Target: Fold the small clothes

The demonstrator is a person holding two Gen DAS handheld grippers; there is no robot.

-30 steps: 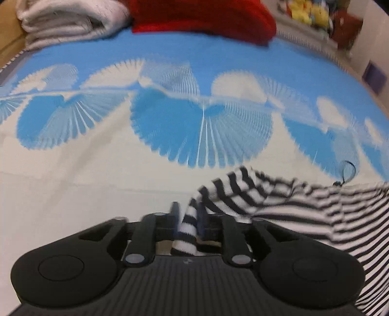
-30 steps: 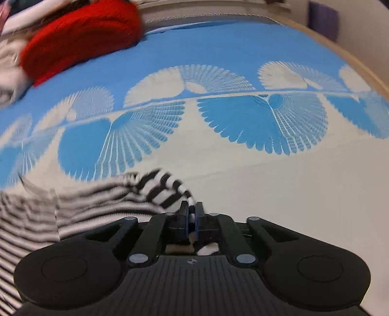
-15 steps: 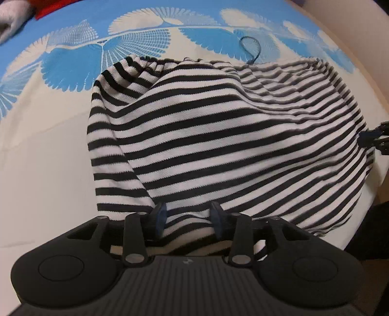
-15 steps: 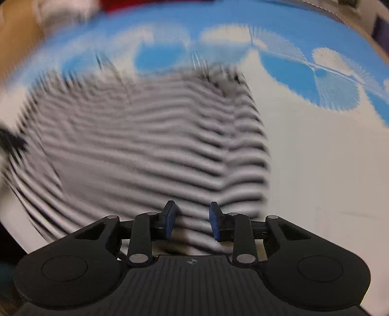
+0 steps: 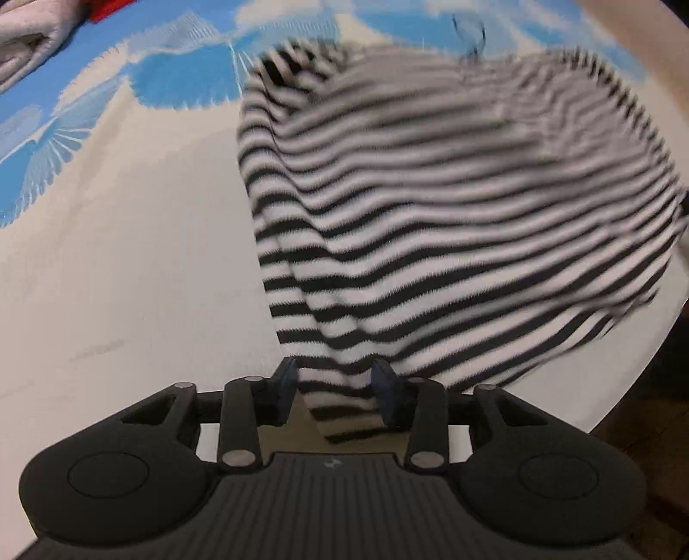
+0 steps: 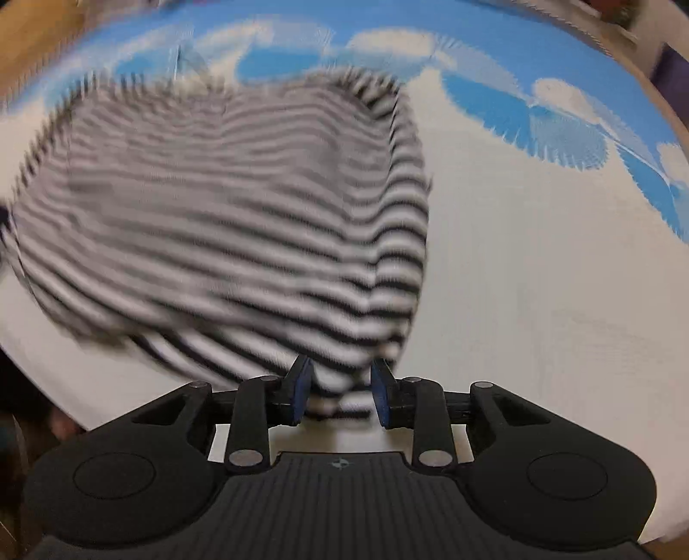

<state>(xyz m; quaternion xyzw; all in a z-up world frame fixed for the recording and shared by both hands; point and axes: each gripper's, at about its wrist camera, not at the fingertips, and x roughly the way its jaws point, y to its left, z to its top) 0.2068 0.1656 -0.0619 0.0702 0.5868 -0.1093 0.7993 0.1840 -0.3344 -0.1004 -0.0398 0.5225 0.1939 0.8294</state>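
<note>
A black-and-white striped garment (image 5: 452,206) lies spread on the blue-and-cream patterned bedsheet (image 5: 129,241). It also shows in the right wrist view (image 6: 224,206), blurred by motion. My left gripper (image 5: 336,390) is open at the garment's near left corner, with cloth lying between its blue pads (image 5: 284,383). My right gripper (image 6: 338,385) is open at the near right corner, and cloth lies between its pads (image 6: 381,387) too. Neither gripper is closed on the cloth.
A folded white-grey cloth (image 5: 26,38) lies at the far left of the bed. The bed's near edge (image 5: 646,370) drops off at the right in the left wrist view. A thin dark loop (image 5: 469,34) lies beyond the garment.
One second ago both grippers were shut on the garment's corners. They opened half a second ago and have since pulled back a little, leaving the garment laid out on the sheet.
</note>
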